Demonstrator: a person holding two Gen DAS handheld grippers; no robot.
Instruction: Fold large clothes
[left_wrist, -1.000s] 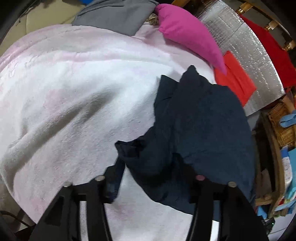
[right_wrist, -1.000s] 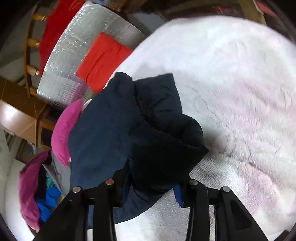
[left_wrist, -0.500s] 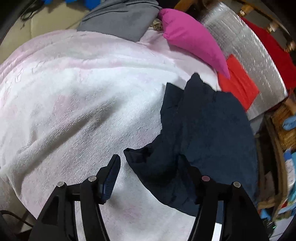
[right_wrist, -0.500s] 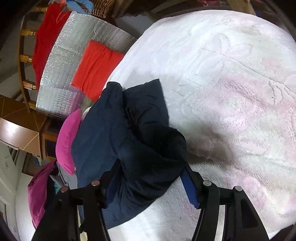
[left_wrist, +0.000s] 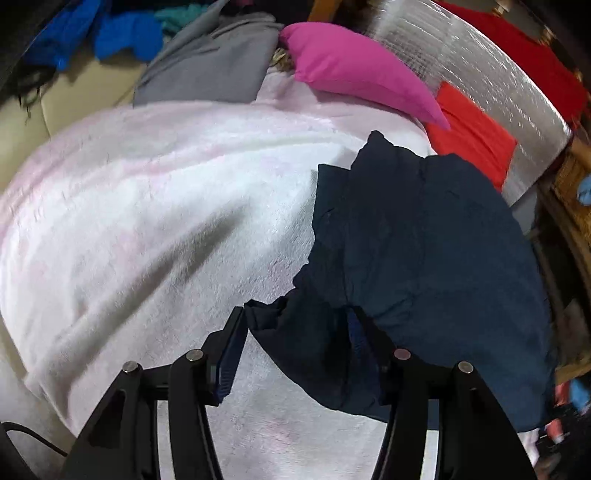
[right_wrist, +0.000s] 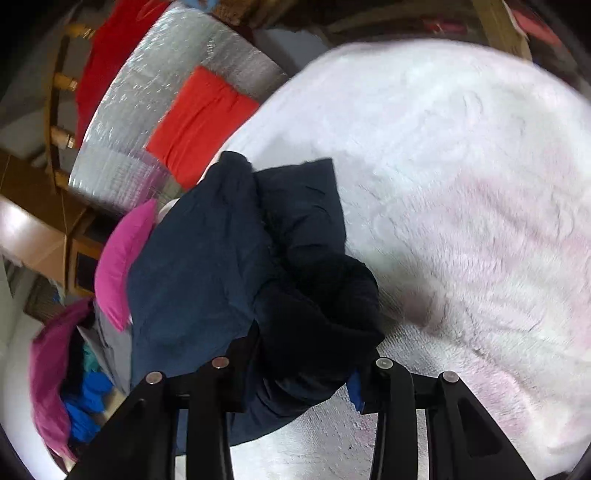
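In the left wrist view, a white-pink fleece blanket (left_wrist: 155, 221) is seen spread ahead and to the left of the left claw (left_wrist: 295, 332), covering the bed. Blue clothes (left_wrist: 125, 37) and a grey garment (left_wrist: 214, 70) are piled far ahead to the left, and a magenta pillow (left_wrist: 354, 70) lies far ahead, touching the blanket's far edge. The left claw's jaws are held wide apart; a rumpled corner of the dark navy garment (left_wrist: 424, 240) lies between them, draped against the right finger and just reaching the left one, so nothing is pinched. The rest of the garment is spread ahead and to the right of this claw — flat on the blanket, running toward the bed's edge. Beyond it, an orange-red cloth (left_wrist: 469, 144) rests on a silver foil mat (left_wrist: 498, 92).

In the right wrist view, the pillow (right_wrist: 122, 258) and foil mat (right_wrist: 177, 85) are seen ahead to the left. The navy garment (right_wrist: 221, 266) is bunched directly ahead of the right claw (right_wrist: 303, 369), with a thick wad (darker, in shadow) filling the space between the two fingers and pressed by both. The blanket (right_wrist: 461, 203) extends ahead and to the right.
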